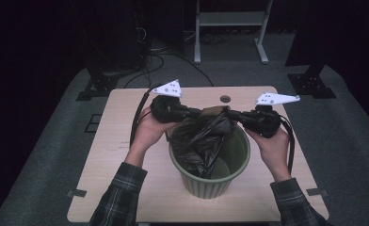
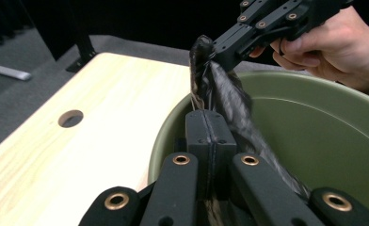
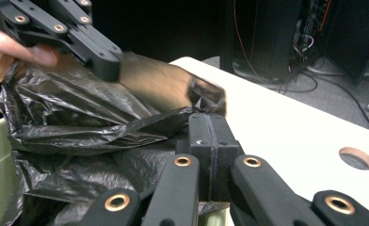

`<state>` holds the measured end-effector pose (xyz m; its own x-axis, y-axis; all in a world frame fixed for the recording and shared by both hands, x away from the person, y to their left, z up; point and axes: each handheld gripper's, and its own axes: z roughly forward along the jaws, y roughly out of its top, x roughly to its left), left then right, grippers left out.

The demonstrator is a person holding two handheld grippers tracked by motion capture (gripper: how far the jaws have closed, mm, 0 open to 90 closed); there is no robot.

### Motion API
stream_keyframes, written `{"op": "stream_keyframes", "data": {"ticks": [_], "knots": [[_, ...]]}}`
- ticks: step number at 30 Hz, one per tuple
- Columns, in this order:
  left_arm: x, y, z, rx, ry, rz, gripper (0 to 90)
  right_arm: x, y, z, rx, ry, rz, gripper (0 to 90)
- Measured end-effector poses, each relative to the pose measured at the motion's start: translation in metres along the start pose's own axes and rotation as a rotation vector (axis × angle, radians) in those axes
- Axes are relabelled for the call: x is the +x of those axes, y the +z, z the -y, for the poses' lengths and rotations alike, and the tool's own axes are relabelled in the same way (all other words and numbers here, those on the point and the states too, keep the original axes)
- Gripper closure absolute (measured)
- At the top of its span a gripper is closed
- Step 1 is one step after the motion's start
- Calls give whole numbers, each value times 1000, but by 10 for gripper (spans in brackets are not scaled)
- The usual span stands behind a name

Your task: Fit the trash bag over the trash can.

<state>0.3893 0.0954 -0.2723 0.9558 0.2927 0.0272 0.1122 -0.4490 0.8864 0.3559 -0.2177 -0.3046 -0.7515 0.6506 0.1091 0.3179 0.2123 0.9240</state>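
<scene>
L gripper [image 1: 202,113]: jaws pressed together on the edge of the black plastic bag [image 1: 202,141], thin film pinched betw. the pads. In the left gripper view its own gripper [image 2: 210,123] has the two pads closed flat against each other, bag material running up from them and also trailing down past the linkage. No earlier pic to compare.

R gripper [image 1: 233,114]: also clamped on the bag's edge, jaws closed w/ film betw. them. In the right gripper view that gripper [image 3: 210,126] has pads meeting, crumpled bag bunched right at the tips and spreading away to the left.

Both tips sit close together, nearly facing each other, above the far rim of the green bin [image 1: 239,160]. Each view catches the other tool: R gripper at top of the left gripper view, nipping a twisted bit of bag; L gripper at top left of the right gripper view, jaw on the film.

Bag: hangs from the two tips, upper edge gathered betw. them, rest sagging down inside the bin, mostly on the left/far side; part of the bin's inner floor still bare at the near right.

Hands: left hand [image 1: 147,129] wraps the L tool body, right hand [image 1: 273,143] the R one; plaid sleeves enter from below.

Bin stands upright about mid-table on the light wooden table [image 1: 126,155]. Round cable hole [image 1: 225,99] in the tabletop just beyond the grippers.
</scene>
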Motion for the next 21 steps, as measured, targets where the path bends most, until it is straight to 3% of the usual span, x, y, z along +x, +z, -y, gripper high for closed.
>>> {"op": "stream_keyframes", "data": {"ticks": [4,8,12,16,17,21], "knots": [[-6,-34,12,-55,-28,-66,897,0,-17,4,-13,-34,-11,900],[-10,-61,24,-89,-43,-104,897,-1,-35,10,-19,-49,-4,900],[-17,-80,41,-115,-59,-150,897,-2,-51,18,-18,-62,8,900],[-22,-90,57,-142,-77,-163,897,-2,-63,28,-11,-90,2,900],[-23,-92,59,-146,-79,-165,897,-3,-65,30,-5,-90,7,820],[-26,-88,63,-151,-73,-152,896,-3,-70,26,-48,-66,-9,660]]}}
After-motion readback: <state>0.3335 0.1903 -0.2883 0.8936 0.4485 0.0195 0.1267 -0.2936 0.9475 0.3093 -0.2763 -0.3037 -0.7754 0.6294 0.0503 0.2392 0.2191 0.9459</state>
